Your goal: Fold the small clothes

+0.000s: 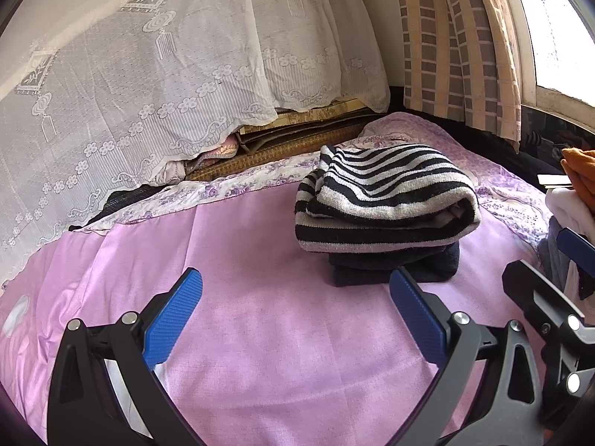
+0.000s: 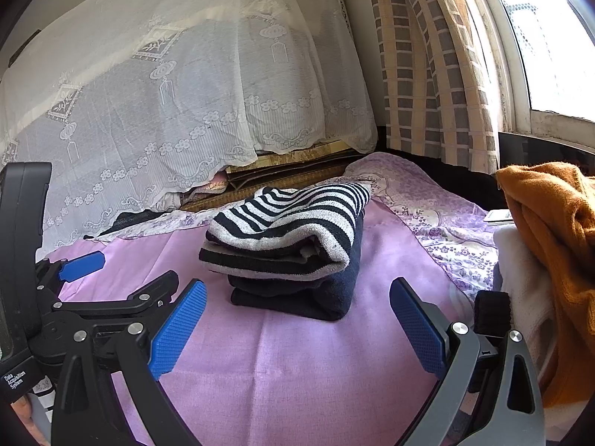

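Left hand-held gripper point(image 1: 295, 317) spread wide, empty | right hand-held gripper point(image 2: 297, 325) likewise | striped garment point(image 2: 286, 223) folded ahead

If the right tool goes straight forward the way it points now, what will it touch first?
Most likely the folded dark navy garment at the bottom of the stack, under the black-and-white striped knit. The open right tool points at it over the bare pink bedsheet; depth is uncertain.
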`<state>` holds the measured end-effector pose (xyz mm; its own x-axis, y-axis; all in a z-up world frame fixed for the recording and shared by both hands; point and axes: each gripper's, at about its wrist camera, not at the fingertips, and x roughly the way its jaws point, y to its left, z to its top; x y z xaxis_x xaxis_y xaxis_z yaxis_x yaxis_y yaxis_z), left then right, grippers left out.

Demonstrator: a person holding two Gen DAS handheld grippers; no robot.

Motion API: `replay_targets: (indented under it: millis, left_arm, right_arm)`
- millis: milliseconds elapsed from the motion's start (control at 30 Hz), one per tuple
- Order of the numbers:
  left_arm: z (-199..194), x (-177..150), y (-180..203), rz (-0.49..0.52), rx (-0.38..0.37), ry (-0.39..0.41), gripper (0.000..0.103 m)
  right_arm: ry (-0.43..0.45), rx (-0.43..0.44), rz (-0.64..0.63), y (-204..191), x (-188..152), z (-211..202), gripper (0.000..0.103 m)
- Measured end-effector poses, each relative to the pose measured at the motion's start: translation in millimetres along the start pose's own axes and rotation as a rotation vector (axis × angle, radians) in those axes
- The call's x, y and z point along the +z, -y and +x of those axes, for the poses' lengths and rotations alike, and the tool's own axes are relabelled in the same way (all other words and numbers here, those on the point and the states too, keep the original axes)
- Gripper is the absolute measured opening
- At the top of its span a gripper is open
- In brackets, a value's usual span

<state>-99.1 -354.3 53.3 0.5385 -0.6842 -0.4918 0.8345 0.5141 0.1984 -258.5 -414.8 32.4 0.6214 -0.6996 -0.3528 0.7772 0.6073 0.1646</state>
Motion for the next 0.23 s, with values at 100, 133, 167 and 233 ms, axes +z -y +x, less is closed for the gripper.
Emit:
replay_targets:
  millis: [100,133,167,233]
  left_arm:
    - [-0.9,0.3,0.2,-0.005,0.016,0.007,0.098]
    - [-1.2,0.5,0.6,0.0,0.02,0.01,0.098]
    - [-1.5,0.5,0.9,0.003,0.022,0.01,0.098]
    - [-1.4,1.0,-0.3,-0.002,0.016,0.009,0.098]
  right_arm:
    - [-0.001,-0.003,0.001,0.6,0.1,-0.8,0.099]
    - [-0.002,-0.003,0.001,0.1,-0.2,-0.8,0.099]
    - [-0.002,-0.004,0.001,0.3,0.1,-0.7,0.099]
    - [-0.002,-0.002,0.002,0.2,0.0,-0.9,0.099]
